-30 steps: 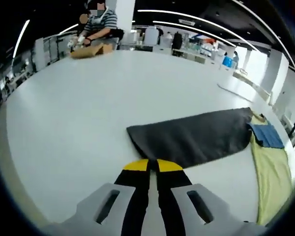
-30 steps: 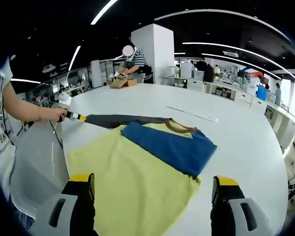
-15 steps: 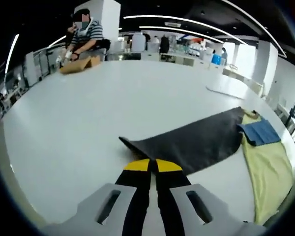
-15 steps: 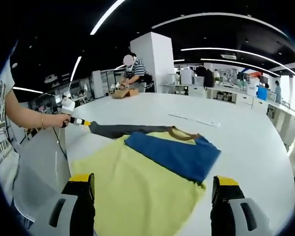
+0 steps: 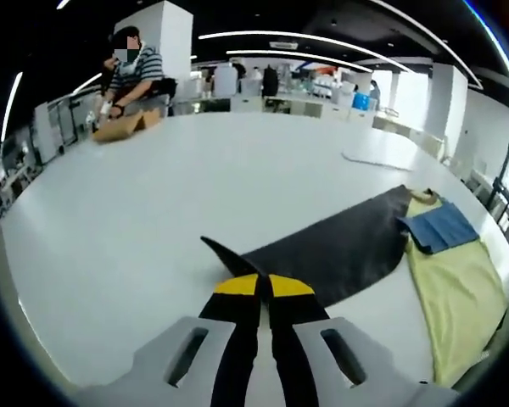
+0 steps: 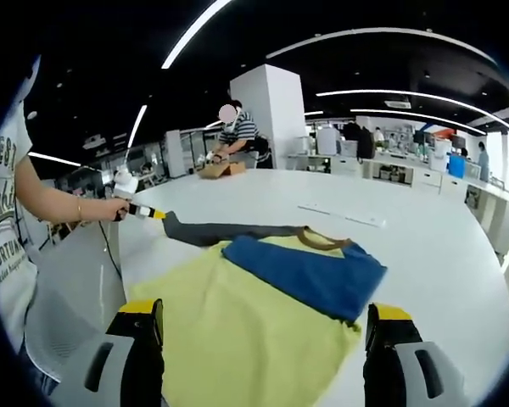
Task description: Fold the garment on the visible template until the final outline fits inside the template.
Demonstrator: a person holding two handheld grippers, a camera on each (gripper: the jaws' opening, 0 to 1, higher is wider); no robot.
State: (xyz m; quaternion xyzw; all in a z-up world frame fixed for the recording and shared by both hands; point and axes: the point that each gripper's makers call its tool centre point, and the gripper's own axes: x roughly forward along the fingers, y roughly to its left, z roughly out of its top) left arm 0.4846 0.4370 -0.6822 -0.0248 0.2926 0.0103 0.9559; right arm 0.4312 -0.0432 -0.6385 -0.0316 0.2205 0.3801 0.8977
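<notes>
The dark sleeve (image 5: 339,250) is held by its tip in the clamped jaws of the left gripper (image 5: 254,284), its long axis running off toward the shirt (image 6: 263,314) on the surface (image 5: 195,178), while the right gripper (image 6: 263,326) hangs nearby, jaws apart.

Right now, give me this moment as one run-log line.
left gripper: shut on dark grey sleeve, lifted | right gripper: open, above yellow shirt body | blue sleeve: folded across shirt | white table
</notes>
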